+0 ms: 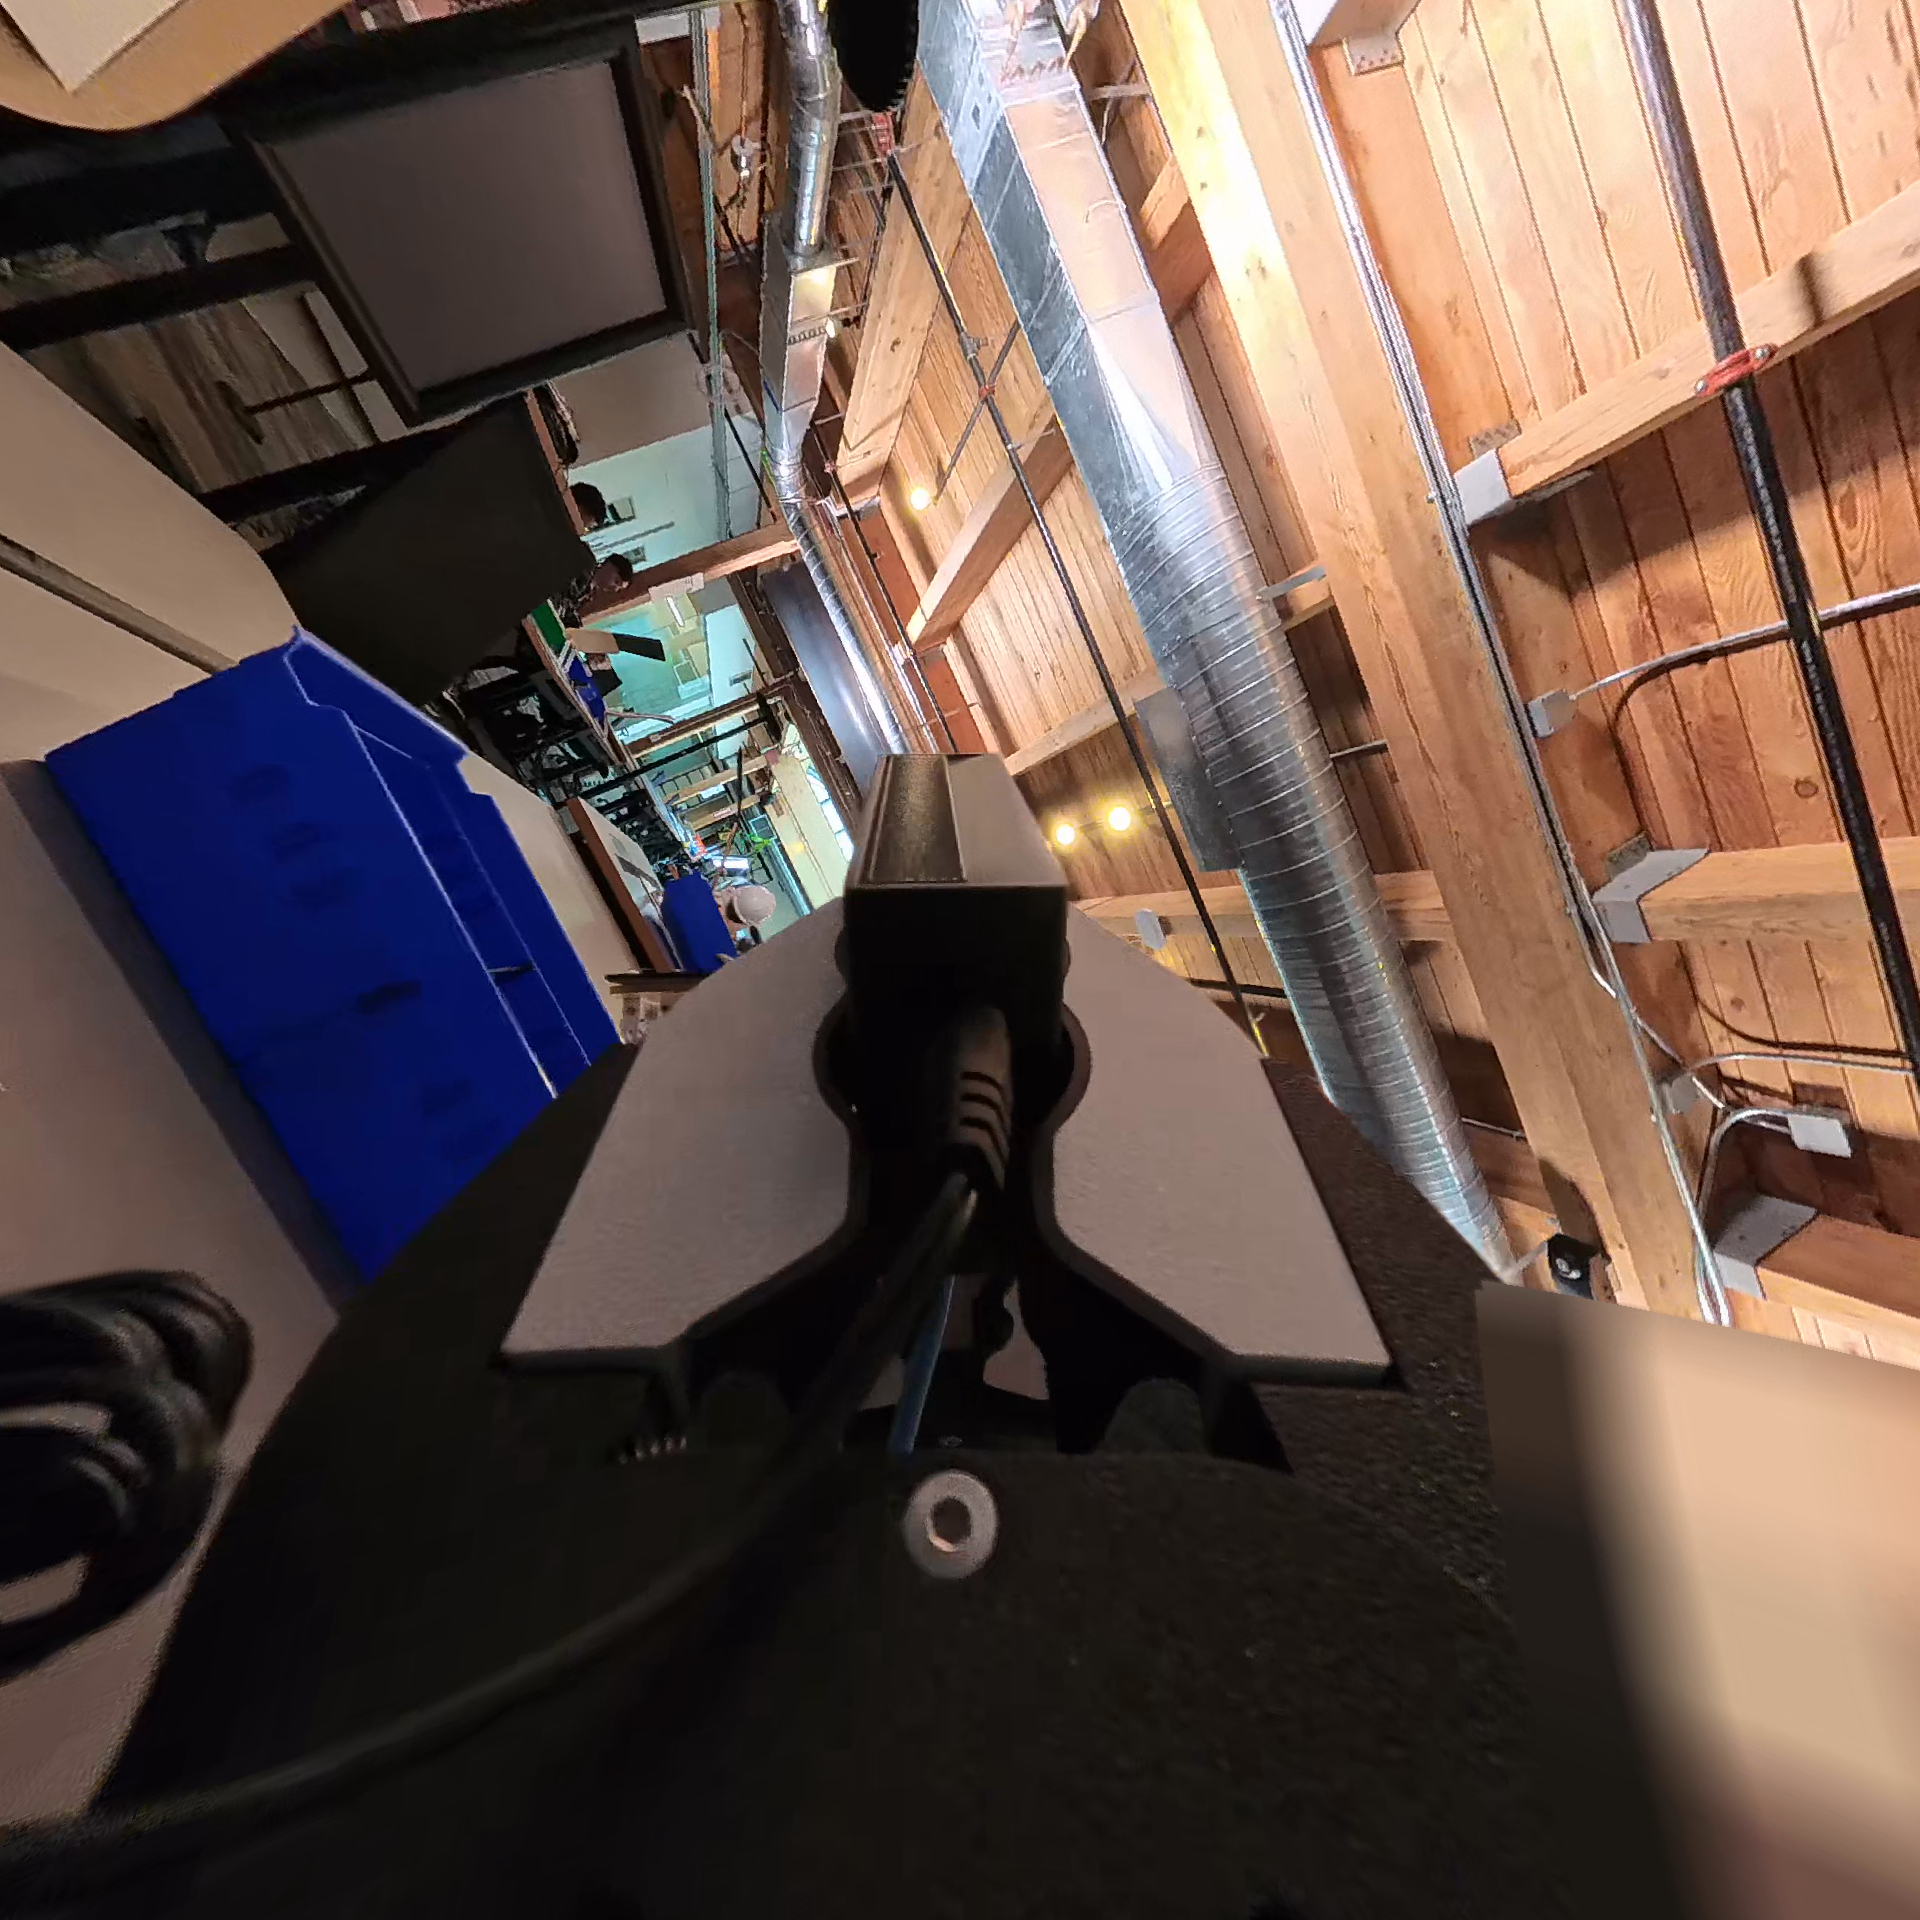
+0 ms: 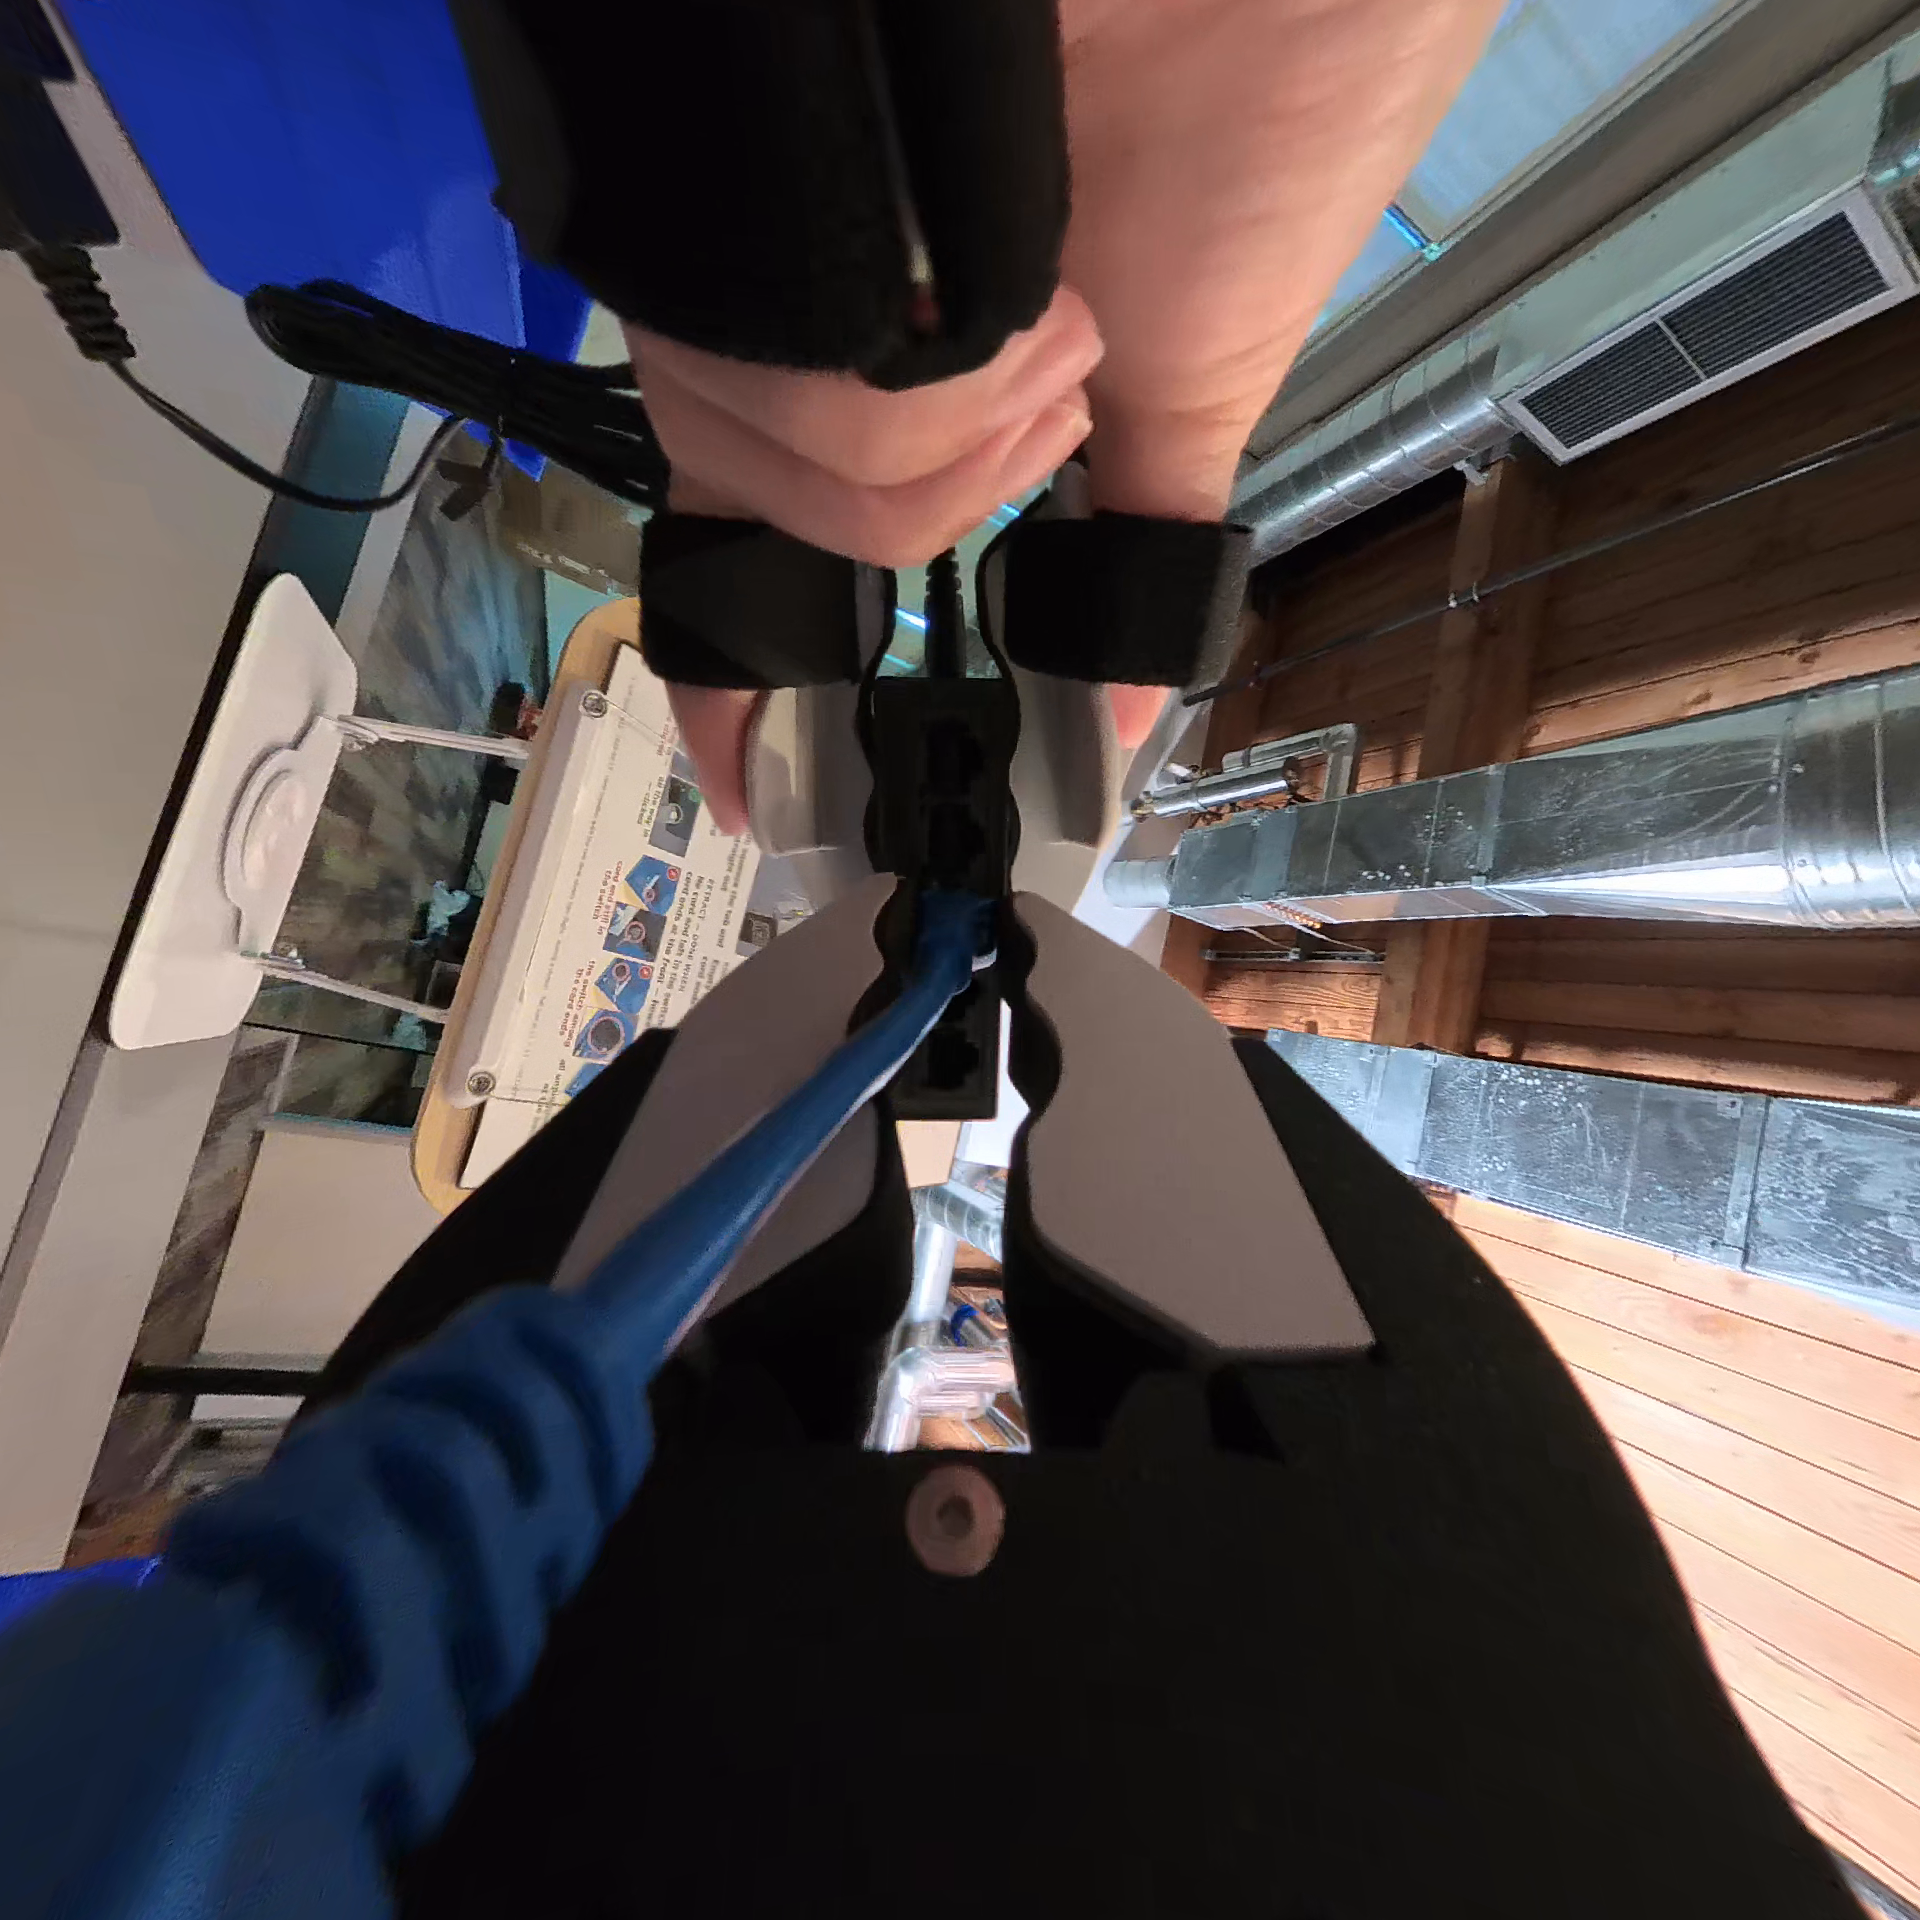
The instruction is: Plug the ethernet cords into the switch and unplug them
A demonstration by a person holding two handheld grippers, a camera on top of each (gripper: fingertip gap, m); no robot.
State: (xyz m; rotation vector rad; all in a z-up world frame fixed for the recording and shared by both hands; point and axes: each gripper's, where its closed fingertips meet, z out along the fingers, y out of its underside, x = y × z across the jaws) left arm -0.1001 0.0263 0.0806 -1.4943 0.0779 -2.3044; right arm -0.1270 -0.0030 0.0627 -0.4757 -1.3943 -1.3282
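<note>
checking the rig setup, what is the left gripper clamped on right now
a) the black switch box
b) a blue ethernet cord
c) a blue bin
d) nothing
a: the left gripper has its two grey fingers closed on the sides of the black switch.

The port face of the black rectangular switch (image 2: 943,894) is crowded from both ends by the left gripper (image 2: 940,769) and the right gripper (image 2: 951,935), with the blue ethernet cord (image 2: 769,1164) crossing the near ports. Open air is seen to its right, while the blue plastic bin (image 1: 312,935) and a bundled black power cable (image 2: 447,374) block its left.
</note>
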